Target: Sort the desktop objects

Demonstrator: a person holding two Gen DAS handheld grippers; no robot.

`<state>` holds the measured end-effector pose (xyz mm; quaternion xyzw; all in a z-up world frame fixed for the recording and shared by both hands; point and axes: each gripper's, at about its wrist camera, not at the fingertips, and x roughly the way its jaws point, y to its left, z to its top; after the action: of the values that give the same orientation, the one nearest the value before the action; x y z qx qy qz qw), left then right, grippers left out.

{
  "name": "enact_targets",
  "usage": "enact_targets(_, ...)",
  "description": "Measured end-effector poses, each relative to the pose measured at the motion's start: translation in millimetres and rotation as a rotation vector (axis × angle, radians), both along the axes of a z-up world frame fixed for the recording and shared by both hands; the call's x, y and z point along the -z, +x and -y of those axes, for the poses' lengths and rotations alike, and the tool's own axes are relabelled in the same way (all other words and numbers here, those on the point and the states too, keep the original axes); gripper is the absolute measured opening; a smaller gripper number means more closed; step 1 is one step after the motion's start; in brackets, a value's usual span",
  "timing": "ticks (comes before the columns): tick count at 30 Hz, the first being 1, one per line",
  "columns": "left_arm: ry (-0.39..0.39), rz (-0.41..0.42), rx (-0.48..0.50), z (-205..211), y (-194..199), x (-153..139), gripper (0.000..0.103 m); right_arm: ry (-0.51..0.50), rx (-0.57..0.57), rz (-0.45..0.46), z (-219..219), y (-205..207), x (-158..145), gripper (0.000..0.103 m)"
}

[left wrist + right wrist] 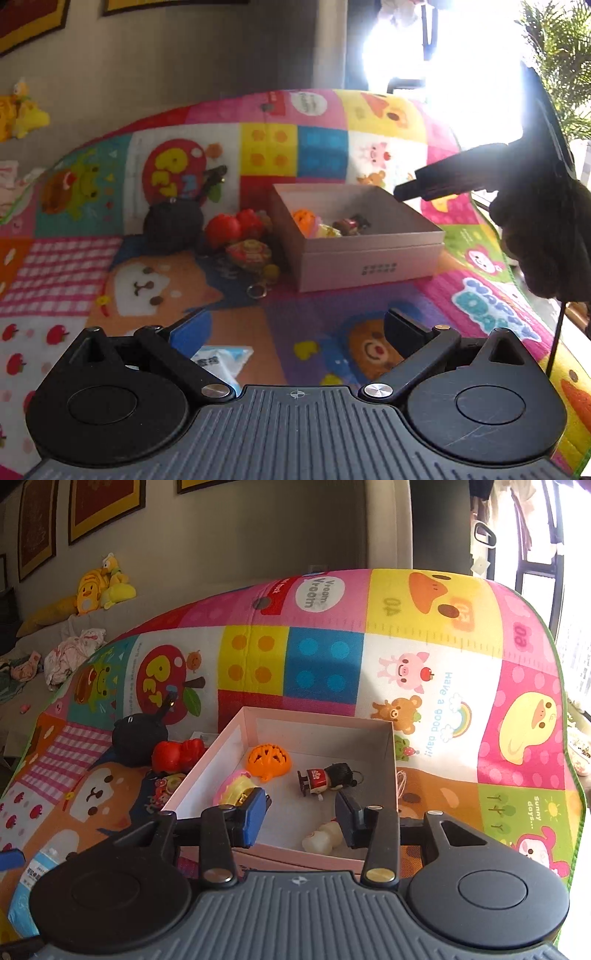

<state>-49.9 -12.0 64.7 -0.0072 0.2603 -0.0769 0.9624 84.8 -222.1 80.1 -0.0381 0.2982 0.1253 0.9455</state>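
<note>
A pink open box (218, 753) (369, 258) sits on the colourful play mat. Inside lie an orange pumpkin toy (269, 761), a small wind-up figure (327, 778), a yellow-pink toy (236, 788) and a white toy (320, 840). Left of the box lie a black plush (171, 227), a red toy (229, 229), a red-yellow charm with a keyring (255, 258). My right gripper (301, 821) is open and empty above the box's near side; it shows in the left wrist view (406, 192) over the box. My left gripper (295, 332) is open above the mat, near a tissue pack (221, 360).
The mat (424, 657) covers a rounded table whose far edge drops to a grey wall. A sofa with yellow plush toys (99, 587) and clothes is at the left. A bright window is at the right.
</note>
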Motion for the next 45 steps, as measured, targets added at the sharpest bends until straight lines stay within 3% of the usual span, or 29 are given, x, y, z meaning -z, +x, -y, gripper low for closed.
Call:
enact_targets(5, 0.035, 0.002, -0.109, -25.7, -12.0, 10.4, 0.102, -0.08, -0.126, -0.008, -60.9, 0.1, 8.9, 0.042)
enact_targets(9, 0.031, -0.016, -0.097, -36.7, -22.1, 20.9, 0.102, -0.126, -0.22, -0.046, -122.6, 14.3, 18.0, 0.047)
enact_targets(11, 0.003, -0.027, -0.075, -40.8, -25.8, 25.1, 0.102, -0.2, -0.252, -0.041, -156.0, 24.3, 26.7, 0.05)
enact_targets(15, -0.022, -0.038, -0.051, -43.5, -31.7, 34.8, 0.102, -0.384, -0.25, -0.024, -202.6, 51.2, 50.0, 0.05)
enact_targets(20, -0.096, -0.045, -0.051, -51.6, -34.9, 41.7, 0.102, -0.471, -0.176, -0.089, -220.3, 89.2, 71.8, 0.055)
enact_targets(23, -0.13, -0.05, -0.047, -57.9, -37.3, 41.9, 0.102, -0.467, -0.179, -0.16, -219.3, 95.9, 78.4, 0.054)
enact_targets(24, -0.151, -0.056, -0.035, -60.4, -38.1, 41.5, 0.102, -0.451, -0.192, -0.176, -217.6, 93.3, 79.2, 0.045)
enact_targets(26, -0.197, -0.071, -0.01, -63.9, -39.7, 41.1, 0.102, -0.45, -0.221, -0.17, -215.6, 80.5, 78.1, 0.043)
enact_targets(29, -0.229, -0.088, 0.014, -64.6, -40.2, 40.2, 0.103, -0.426, -0.305, -0.167, -207.1, 45.4, 74.5, 0.042)
enact_targets(34, -0.205, -0.112, 0.032, -54.6, -38.3, 39.6, 0.103, -0.385, -0.397, -0.132, -168.8, -25.3, 62.1, 0.041)
enact_targets(39, -0.198, -0.142, 0.055, -43.5, -30.7, 41.6, 0.103, -0.366, -0.292, -0.099, -104.4, -64.3, 51.7, 0.041)
enact_targets(42, -0.23, -0.177, 0.045, -38.0, -19.5, 45.7, 0.103, -0.355, -0.206, -0.099, -69.4, -77.5, 58.3, 0.041)
enact_targets(45, -0.206, -0.188, 0.038, -28.3, -4.0, 46.2, 0.103, -0.31, -0.134, -0.117, -39.9, -86.8, 67.4, 0.041)
